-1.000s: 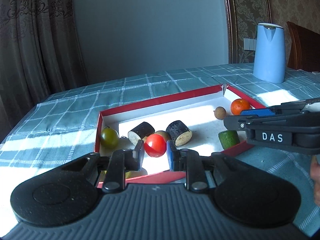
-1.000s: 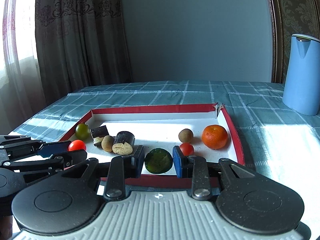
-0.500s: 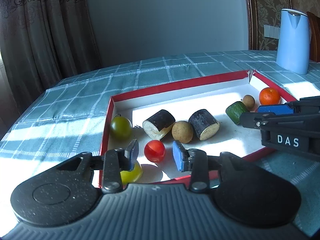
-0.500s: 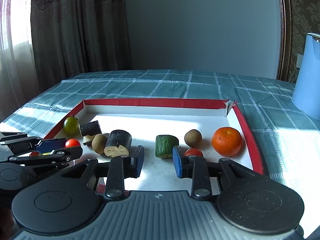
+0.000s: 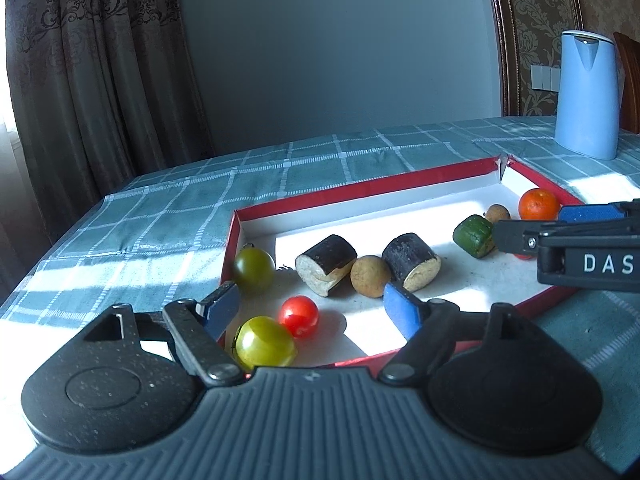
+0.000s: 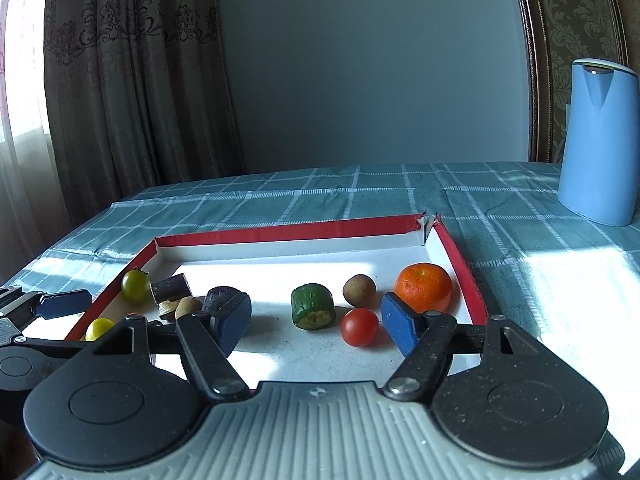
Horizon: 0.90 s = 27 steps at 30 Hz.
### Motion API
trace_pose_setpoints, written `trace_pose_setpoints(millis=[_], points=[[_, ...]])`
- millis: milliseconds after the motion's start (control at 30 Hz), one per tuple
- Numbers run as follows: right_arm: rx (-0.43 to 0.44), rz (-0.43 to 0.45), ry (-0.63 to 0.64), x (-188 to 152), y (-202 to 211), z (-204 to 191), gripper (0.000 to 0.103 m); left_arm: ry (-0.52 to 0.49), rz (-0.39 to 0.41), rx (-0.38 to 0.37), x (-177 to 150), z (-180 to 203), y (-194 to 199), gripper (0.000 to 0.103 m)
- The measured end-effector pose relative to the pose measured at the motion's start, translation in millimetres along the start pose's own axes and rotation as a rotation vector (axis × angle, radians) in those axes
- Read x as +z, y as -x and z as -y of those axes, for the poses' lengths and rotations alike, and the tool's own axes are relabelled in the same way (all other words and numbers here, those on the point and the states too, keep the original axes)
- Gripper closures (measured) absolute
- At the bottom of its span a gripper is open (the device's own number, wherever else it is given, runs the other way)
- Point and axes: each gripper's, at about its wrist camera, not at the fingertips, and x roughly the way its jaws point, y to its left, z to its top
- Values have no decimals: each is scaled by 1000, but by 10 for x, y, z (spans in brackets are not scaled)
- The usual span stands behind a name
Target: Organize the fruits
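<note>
I see the fruits lying loose in the red-rimmed tray on the desk: a red cherry tomato sits between my left tongs, spread wide and empty. My right tongs gape too, another red tomato between them, the orange just behind.

I note a blue jug upright on the checked tablecloth; brown curtains behind.

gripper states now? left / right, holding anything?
Left gripper: open, holding nothing; red cherry tomato lies loose between its fingers.
Right gripper: open, holding nothing; green cucumber piece sits free on the tray.
</note>
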Motion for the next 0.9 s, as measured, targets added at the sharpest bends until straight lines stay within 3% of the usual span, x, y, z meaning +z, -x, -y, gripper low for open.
trace_pose_setpoints(millis=[567,900], points=[[52,45,-27,-211,382,-26,25,55,68,-7,-197,-54,364,0],[37,63,-51,-293,483,-6,21,88,84,-11,-236,-109,453,0]])
